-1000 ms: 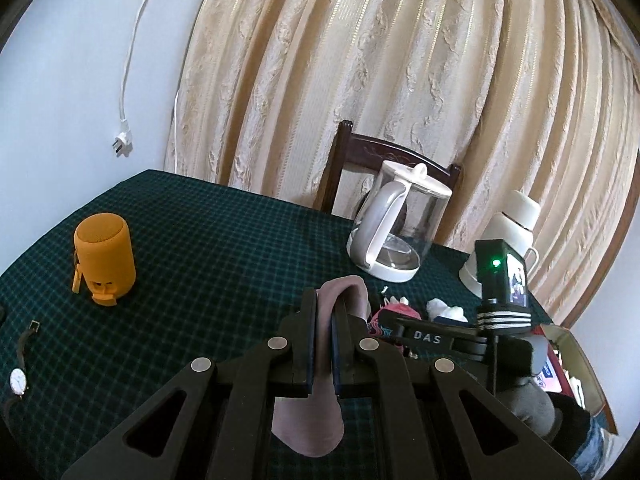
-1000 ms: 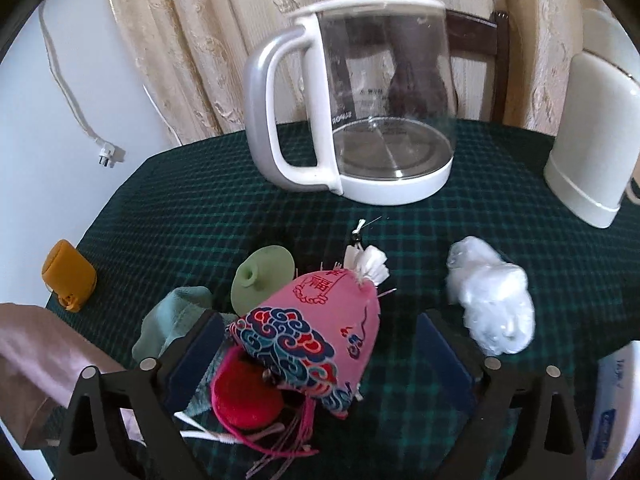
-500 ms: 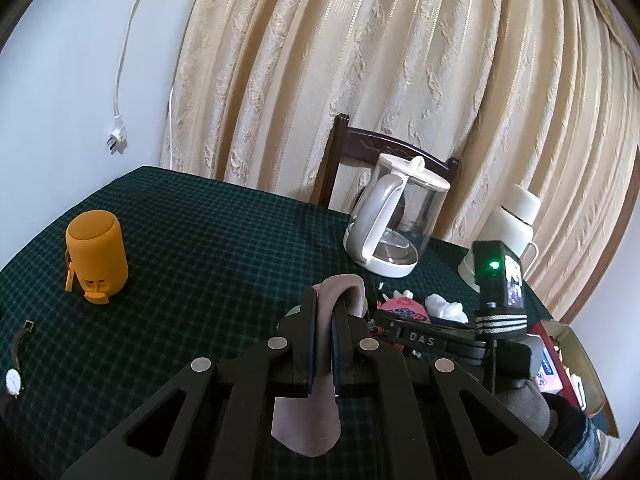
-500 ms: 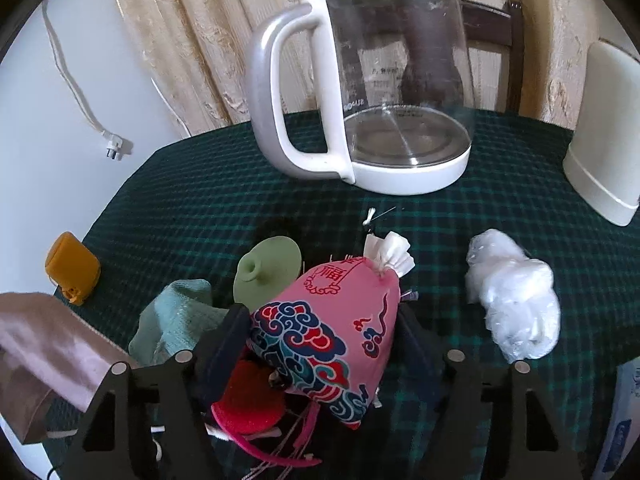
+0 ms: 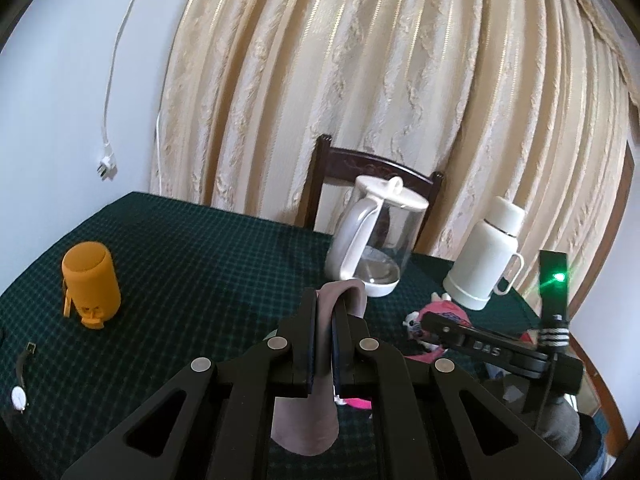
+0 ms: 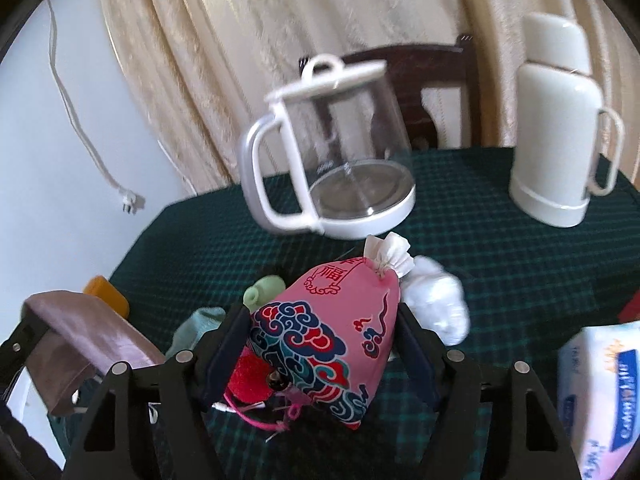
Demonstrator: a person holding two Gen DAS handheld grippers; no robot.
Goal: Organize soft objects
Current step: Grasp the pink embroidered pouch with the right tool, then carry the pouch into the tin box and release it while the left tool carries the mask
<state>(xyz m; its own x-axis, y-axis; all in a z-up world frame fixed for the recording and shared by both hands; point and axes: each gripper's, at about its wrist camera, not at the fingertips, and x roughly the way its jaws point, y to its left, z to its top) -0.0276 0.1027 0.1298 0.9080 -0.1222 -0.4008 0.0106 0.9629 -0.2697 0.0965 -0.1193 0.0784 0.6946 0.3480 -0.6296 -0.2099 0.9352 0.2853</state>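
My left gripper (image 5: 325, 320) is shut on a mauve cloth (image 5: 308, 420) that hangs through the jaws above the table; the cloth also shows in the right wrist view (image 6: 80, 336). My right gripper (image 6: 320, 328) is shut on a pink embroidered pouch (image 6: 332, 328) with red tassels and holds it lifted off the table; the pouch also shows in the left wrist view (image 5: 444, 312). Under and behind the pouch lie a pale green cloth (image 6: 196, 324), a green silicone piece (image 6: 264, 288) and a white crumpled bag (image 6: 436, 300).
A glass kettle (image 6: 336, 160) and a white thermos (image 6: 560, 128) stand at the back of the green checked table (image 5: 200, 264). An orange speaker (image 5: 90, 284) and a wristwatch (image 5: 20, 380) are at the left. A tissue pack (image 6: 600, 392) lies at right. A chair (image 5: 360, 168) stands behind.
My right gripper has closed on the pink pouch and lifted it off the table. Both grippers have risen; the left keeps its hold on the mauve cloth.
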